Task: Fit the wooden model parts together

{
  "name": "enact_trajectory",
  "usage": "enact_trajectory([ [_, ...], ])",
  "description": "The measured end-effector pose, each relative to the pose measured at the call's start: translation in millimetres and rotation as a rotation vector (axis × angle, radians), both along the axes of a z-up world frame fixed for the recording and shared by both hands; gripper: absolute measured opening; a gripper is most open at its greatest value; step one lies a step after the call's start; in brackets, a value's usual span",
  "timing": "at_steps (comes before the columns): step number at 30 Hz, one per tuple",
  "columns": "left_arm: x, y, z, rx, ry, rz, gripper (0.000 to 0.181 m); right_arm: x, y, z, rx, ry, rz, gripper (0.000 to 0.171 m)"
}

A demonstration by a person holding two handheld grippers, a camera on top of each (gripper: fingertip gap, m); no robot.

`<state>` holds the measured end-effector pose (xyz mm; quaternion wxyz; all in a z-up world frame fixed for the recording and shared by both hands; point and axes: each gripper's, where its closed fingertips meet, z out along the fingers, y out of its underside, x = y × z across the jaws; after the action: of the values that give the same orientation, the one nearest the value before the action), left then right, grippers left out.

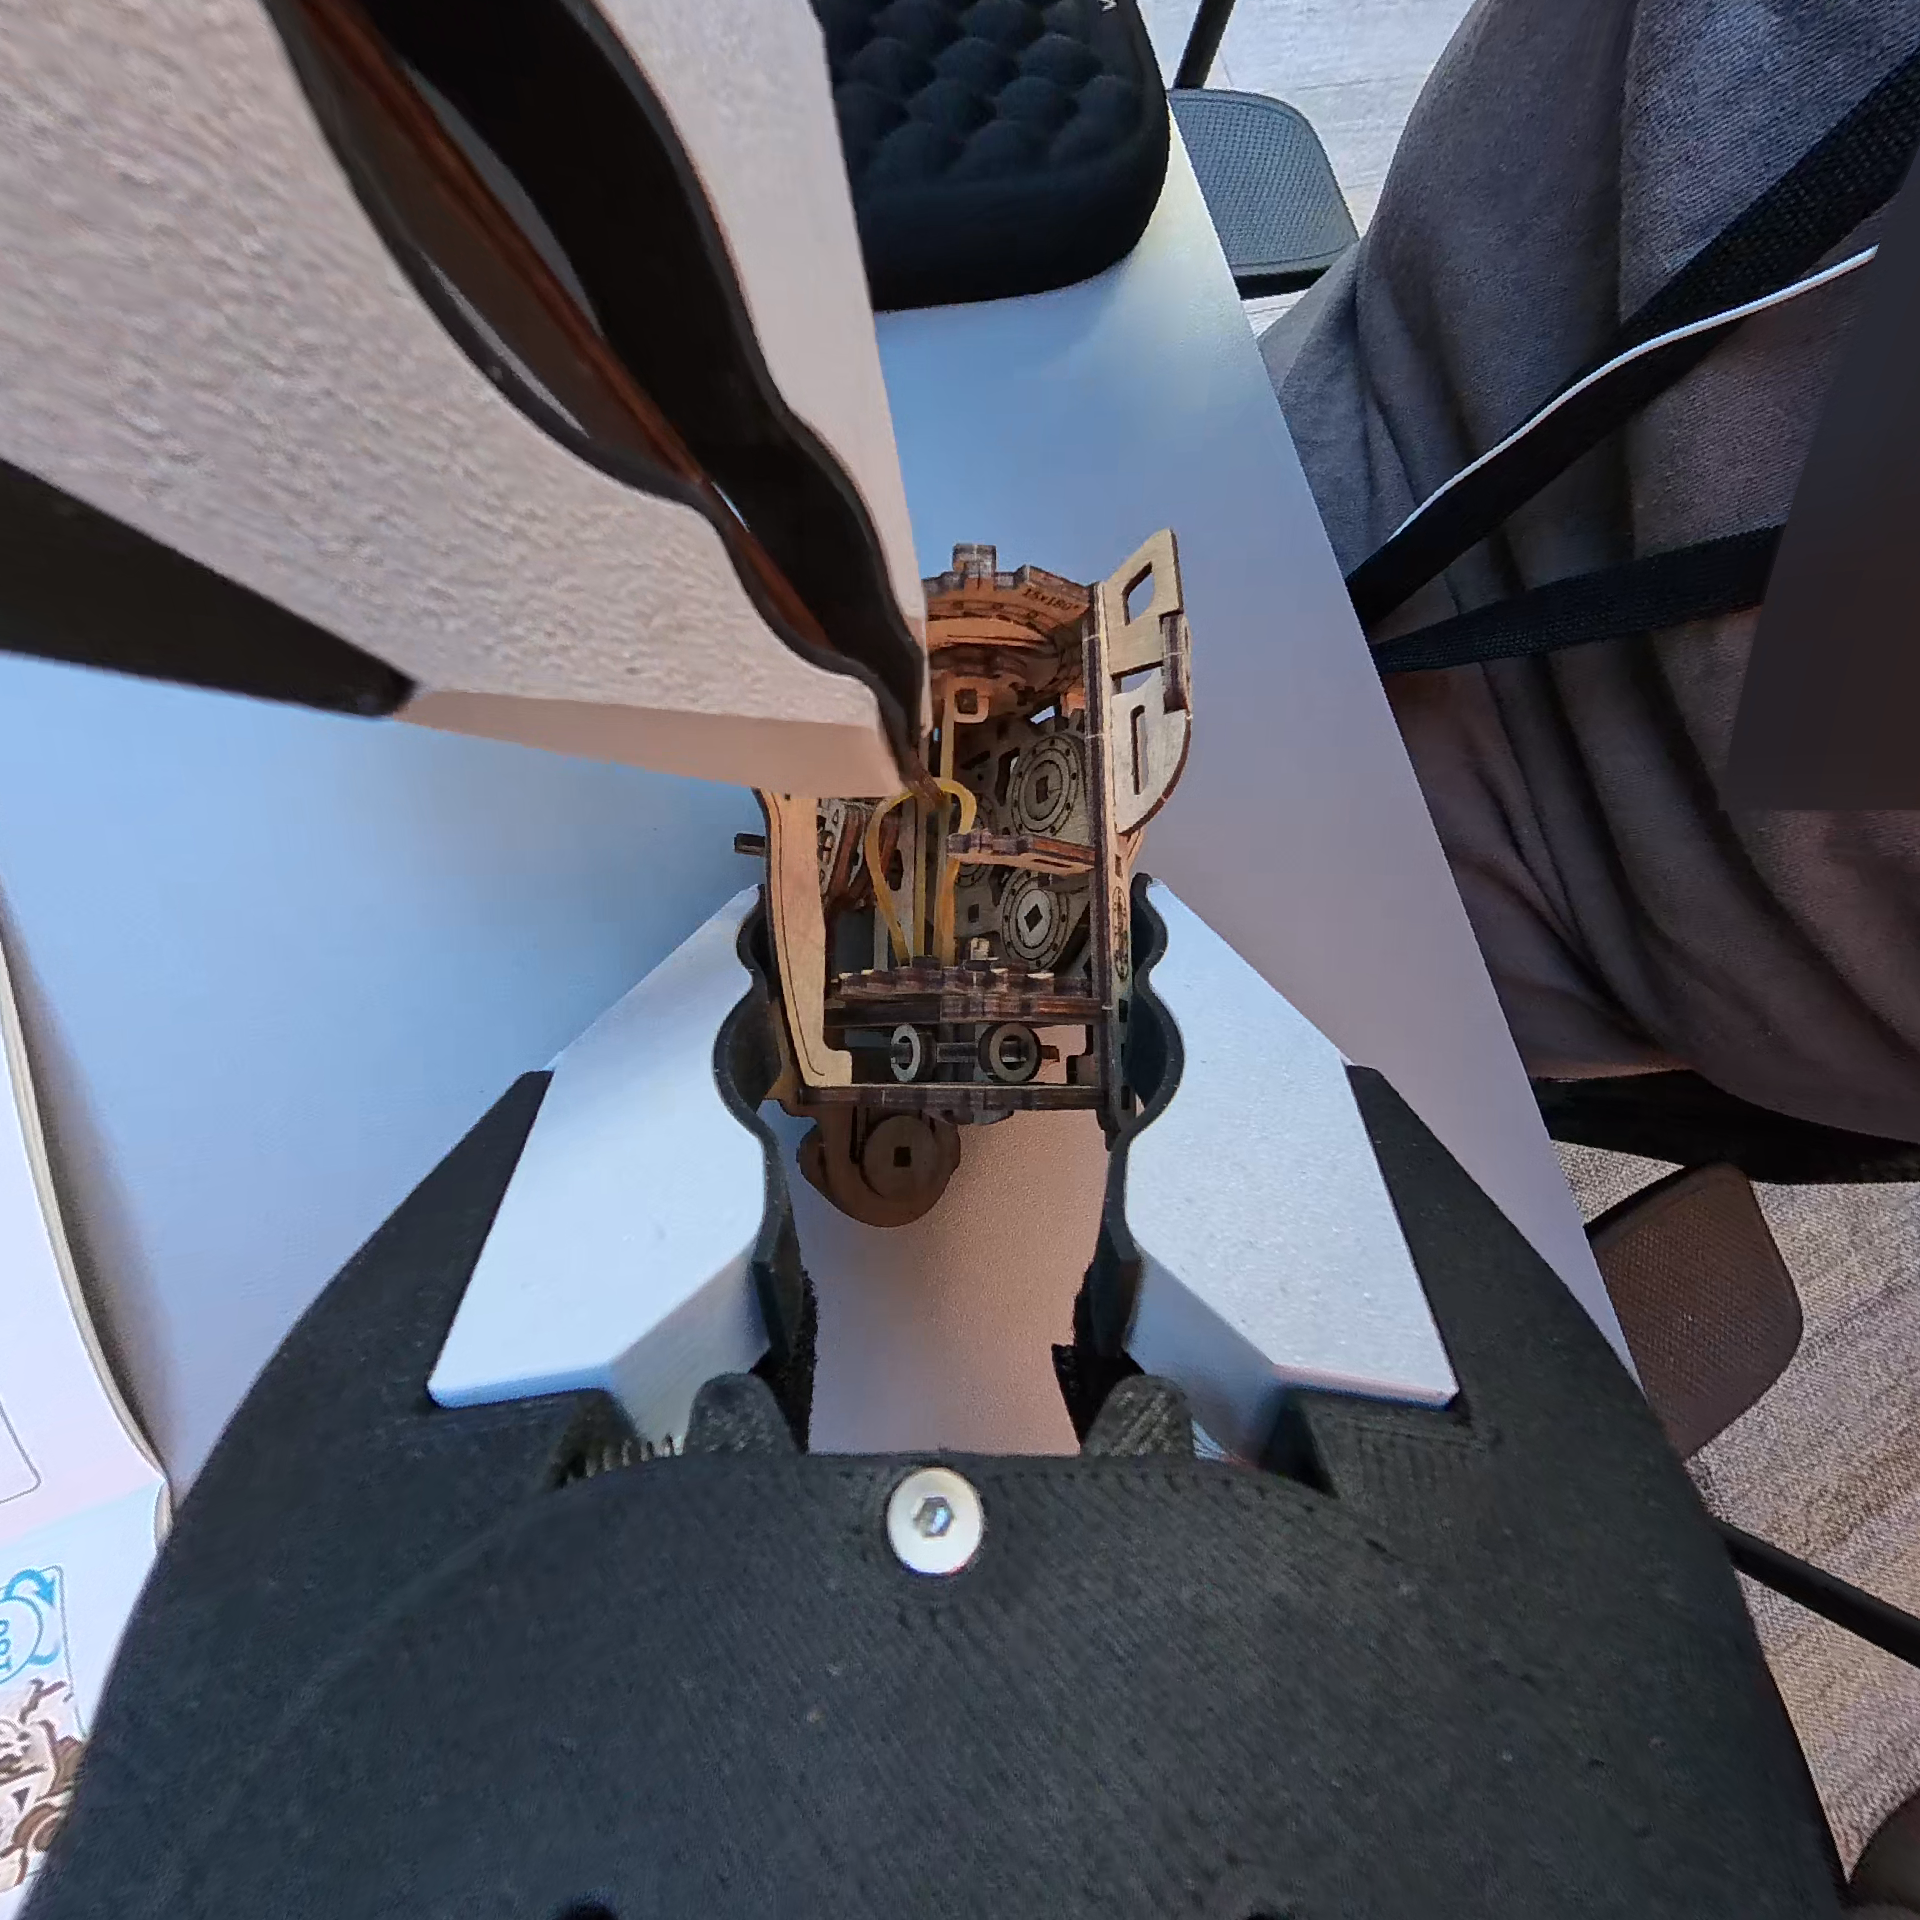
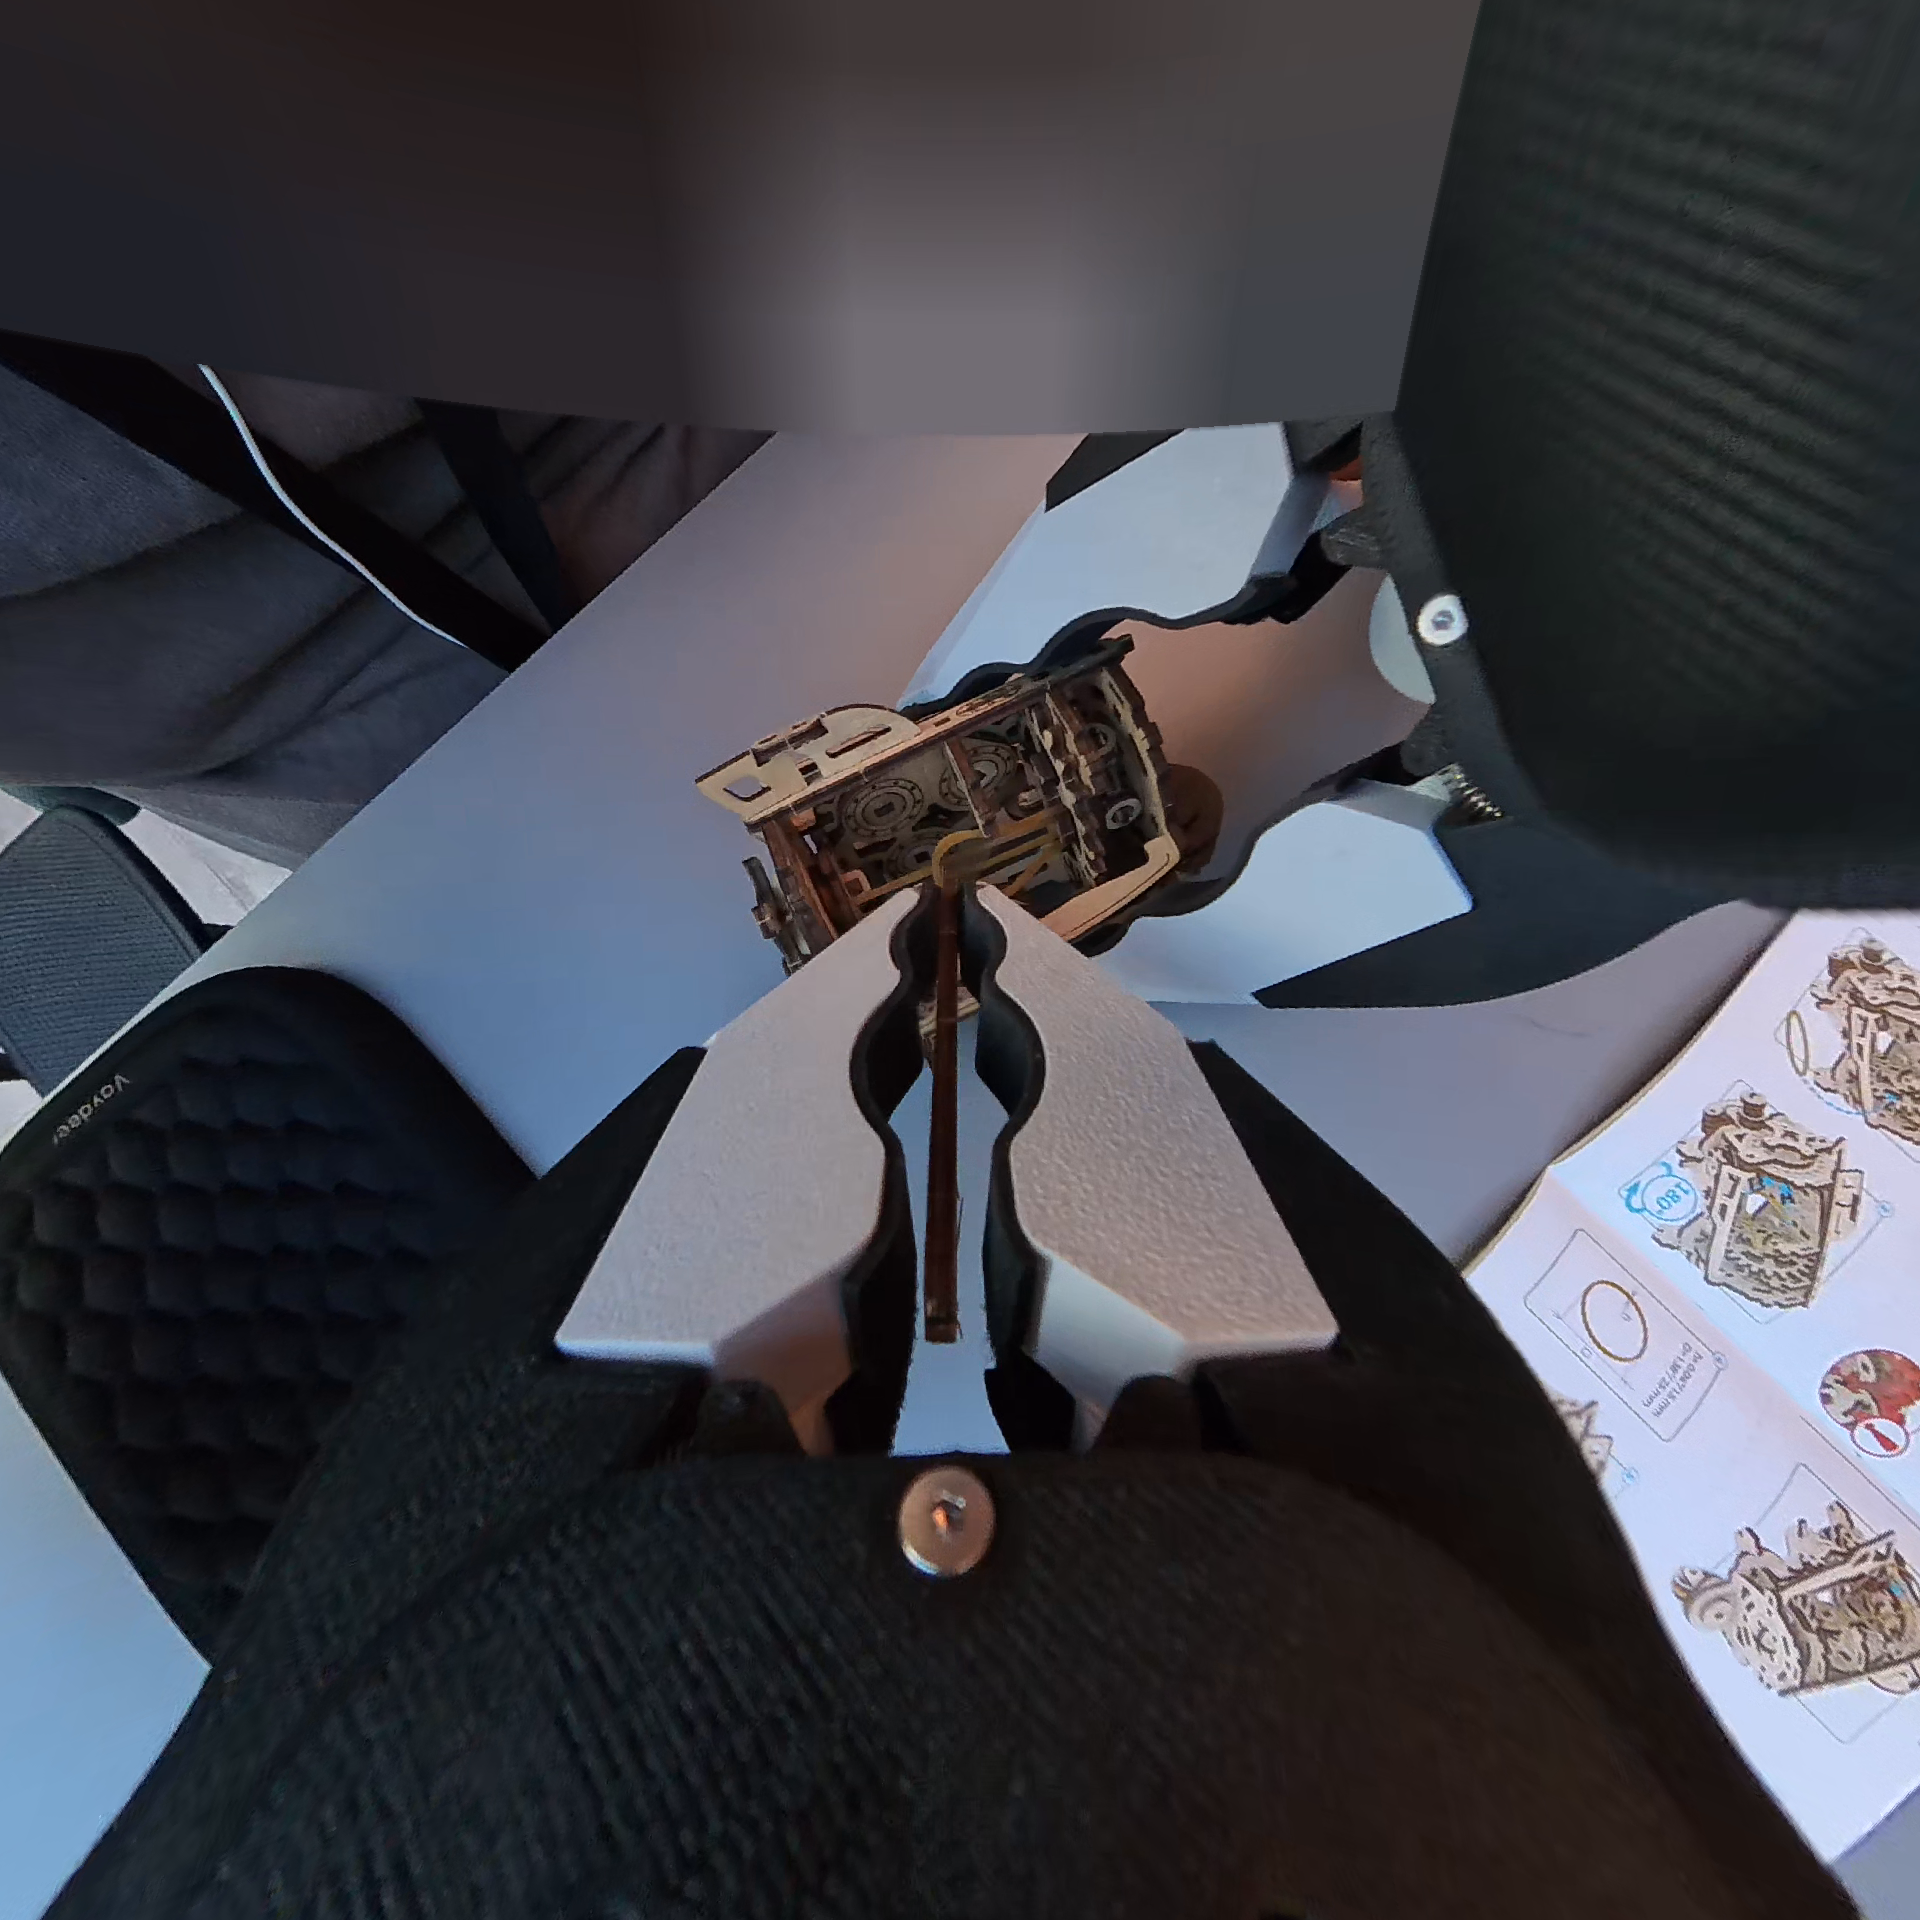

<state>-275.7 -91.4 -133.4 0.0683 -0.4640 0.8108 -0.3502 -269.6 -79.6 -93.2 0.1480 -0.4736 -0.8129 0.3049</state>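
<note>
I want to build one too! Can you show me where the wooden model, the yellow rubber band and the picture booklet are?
wooden model (image 1: 1138, 727): left wrist view, pale side panel.
yellow rubber band (image 1: 891, 883): left wrist view, its left strand.
picture booklet (image 2: 1756, 1382): right wrist view, open white page.

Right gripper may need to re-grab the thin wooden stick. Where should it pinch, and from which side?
Judging by its pose: pinch the wooden stick mid-shaft on its flat faces, approaching from its free rear end, in line with its length. Its tip hooks the rubber band inside the wooden model, so that end is crowded.
</note>
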Motion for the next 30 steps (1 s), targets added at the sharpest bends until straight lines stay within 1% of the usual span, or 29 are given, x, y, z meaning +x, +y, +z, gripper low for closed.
enact_trajectory([
  [30, 0, 0, 0, -0.008, 0.003, -0.002, 0.065, 15, -11, -1, -0.013, -0.046, 0.019, 0.001],
])
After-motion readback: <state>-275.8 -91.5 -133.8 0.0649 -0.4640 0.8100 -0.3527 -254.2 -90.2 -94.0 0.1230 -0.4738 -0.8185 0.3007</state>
